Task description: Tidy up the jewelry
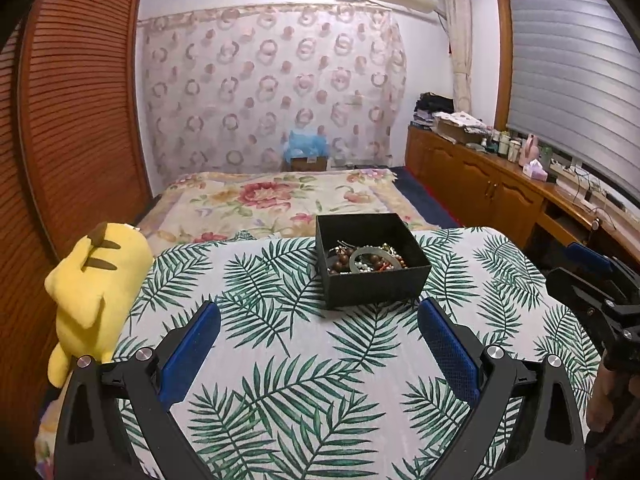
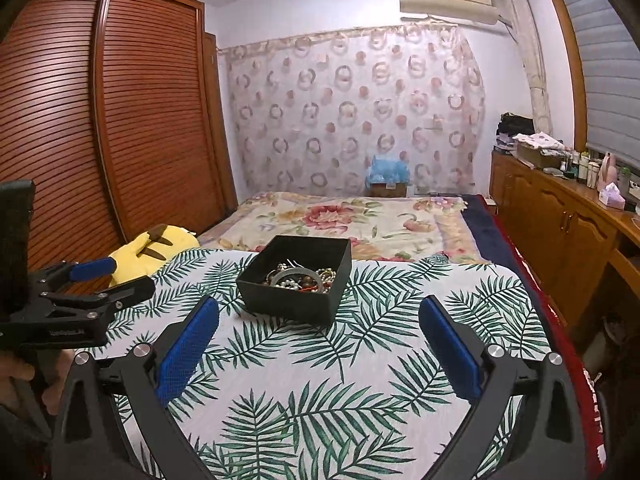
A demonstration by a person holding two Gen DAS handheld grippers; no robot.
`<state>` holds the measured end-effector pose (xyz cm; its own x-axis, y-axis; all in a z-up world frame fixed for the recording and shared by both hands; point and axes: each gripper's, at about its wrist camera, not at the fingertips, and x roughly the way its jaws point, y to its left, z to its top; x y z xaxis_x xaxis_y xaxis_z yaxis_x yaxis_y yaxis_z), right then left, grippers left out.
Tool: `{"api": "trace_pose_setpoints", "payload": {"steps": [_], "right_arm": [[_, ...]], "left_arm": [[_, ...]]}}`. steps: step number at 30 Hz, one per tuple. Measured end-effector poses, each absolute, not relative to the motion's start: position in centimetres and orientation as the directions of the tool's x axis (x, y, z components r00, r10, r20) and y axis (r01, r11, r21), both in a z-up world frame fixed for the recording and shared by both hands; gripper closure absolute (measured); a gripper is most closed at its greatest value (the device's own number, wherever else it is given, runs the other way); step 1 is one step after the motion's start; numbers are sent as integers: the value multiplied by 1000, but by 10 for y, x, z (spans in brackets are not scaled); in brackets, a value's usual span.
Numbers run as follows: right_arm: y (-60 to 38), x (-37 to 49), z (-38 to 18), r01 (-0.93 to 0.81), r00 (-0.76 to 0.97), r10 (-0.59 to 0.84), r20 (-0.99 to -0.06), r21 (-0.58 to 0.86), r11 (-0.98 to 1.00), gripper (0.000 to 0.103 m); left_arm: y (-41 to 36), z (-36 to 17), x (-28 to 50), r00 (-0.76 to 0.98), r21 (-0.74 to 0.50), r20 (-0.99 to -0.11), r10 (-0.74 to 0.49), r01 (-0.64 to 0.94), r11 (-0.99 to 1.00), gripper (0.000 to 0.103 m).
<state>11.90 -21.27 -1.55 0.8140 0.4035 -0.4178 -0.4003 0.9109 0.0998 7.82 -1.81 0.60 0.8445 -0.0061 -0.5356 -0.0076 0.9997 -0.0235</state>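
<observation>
A black open box [image 1: 374, 280] stands on the leaf-print table cover [image 1: 280, 360]. It holds a heap of jewelry [image 1: 366, 259]: bead bracelets, a grey-green bangle, pearls. My left gripper [image 1: 320, 316] is open and empty, its blue pads just short of the box. In the right wrist view the box [image 2: 298, 292] and jewelry [image 2: 302, 278] sit ahead and slightly left of my right gripper [image 2: 320, 316], which is open and empty. The left gripper [image 2: 104, 276] shows at the left edge there. The right gripper [image 1: 592, 280] shows at the right edge of the left view.
A yellow plush toy [image 1: 94, 292] lies at the table's left edge. A bed with a floral blanket [image 1: 280, 200] is beyond the table. A wooden wardrobe [image 2: 120, 120] stands on the left, a wooden sideboard [image 1: 500, 188] with bottles on the right.
</observation>
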Motion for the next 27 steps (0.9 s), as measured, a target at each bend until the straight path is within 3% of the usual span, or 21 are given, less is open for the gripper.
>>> {"api": "trace_pose_setpoints", "payload": {"steps": [27], "right_arm": [[-208, 116, -24, -397, 813, 400, -424, 101, 912, 2]], "left_arm": [[-18, 2, 69, 845, -23, -534, -5, -9, 1000, 8]]}}
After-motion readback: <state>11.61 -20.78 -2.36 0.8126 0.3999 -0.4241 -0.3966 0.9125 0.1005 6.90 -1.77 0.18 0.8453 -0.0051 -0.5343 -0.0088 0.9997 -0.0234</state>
